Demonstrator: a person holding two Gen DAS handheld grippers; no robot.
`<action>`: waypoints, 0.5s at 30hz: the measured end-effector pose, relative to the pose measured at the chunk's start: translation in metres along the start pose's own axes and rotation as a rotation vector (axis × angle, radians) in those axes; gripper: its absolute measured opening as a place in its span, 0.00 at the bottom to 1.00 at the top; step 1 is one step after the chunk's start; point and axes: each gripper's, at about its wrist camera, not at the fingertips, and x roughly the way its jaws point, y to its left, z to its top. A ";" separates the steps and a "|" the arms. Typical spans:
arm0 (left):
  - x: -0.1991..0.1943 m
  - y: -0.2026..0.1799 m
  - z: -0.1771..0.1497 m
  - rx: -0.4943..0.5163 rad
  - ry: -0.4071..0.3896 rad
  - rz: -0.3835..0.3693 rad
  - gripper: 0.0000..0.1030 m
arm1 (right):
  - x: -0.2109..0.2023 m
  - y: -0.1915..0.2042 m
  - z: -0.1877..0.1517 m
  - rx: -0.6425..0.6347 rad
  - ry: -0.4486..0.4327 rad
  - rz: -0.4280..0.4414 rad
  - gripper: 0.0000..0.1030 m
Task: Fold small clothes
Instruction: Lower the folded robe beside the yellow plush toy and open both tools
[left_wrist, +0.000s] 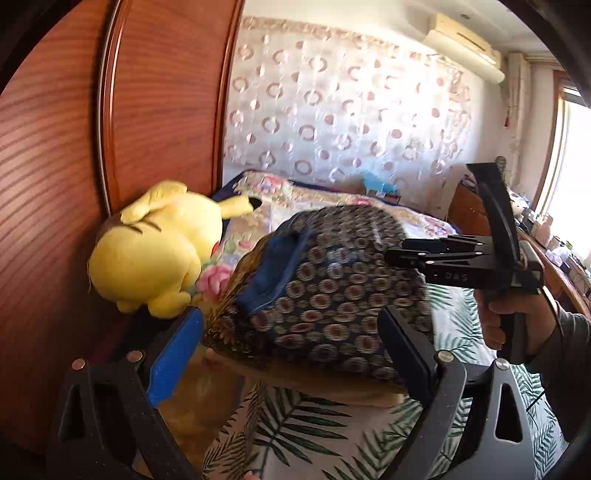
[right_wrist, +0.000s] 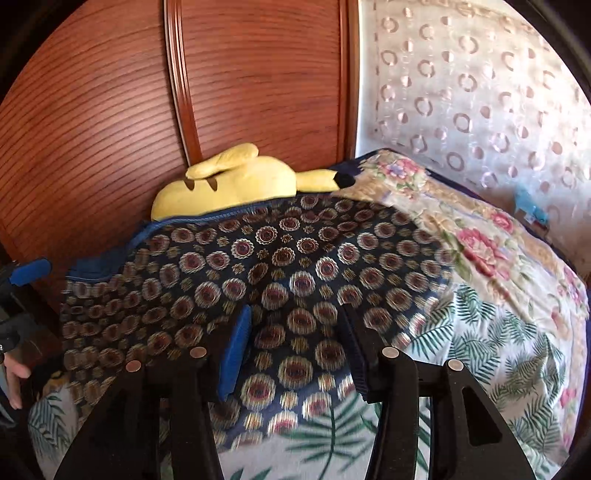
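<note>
Black left gripper (left_wrist: 291, 354): blue pads, silver rivets. Right hand (left_wrist: 517, 321): bare skin, grey sleeve.

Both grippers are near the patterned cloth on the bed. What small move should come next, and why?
Probably bring both grippers down and shut them on the near edge of the patterned garment. The left gripper and the right gripper both stand open with the cloth between their fingers, not yet pinched. The garment lies bunched on the leaf-print sheet, so it likely needs a firm hold before any fold.

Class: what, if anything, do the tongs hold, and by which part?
Nothing is clamped. The left tongs gape open before the patterned garment; the right tongs are open too, its cloth lying between them.
</note>
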 end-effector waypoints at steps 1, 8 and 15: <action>-0.004 -0.004 0.000 0.006 -0.006 -0.003 0.93 | -0.013 0.005 -0.002 0.005 -0.014 0.002 0.49; -0.031 -0.041 -0.002 0.071 -0.047 -0.032 0.93 | -0.101 0.008 -0.044 -0.012 -0.137 -0.018 0.49; -0.058 -0.091 -0.015 0.122 -0.075 -0.094 0.93 | -0.180 0.017 -0.115 0.081 -0.219 -0.096 0.54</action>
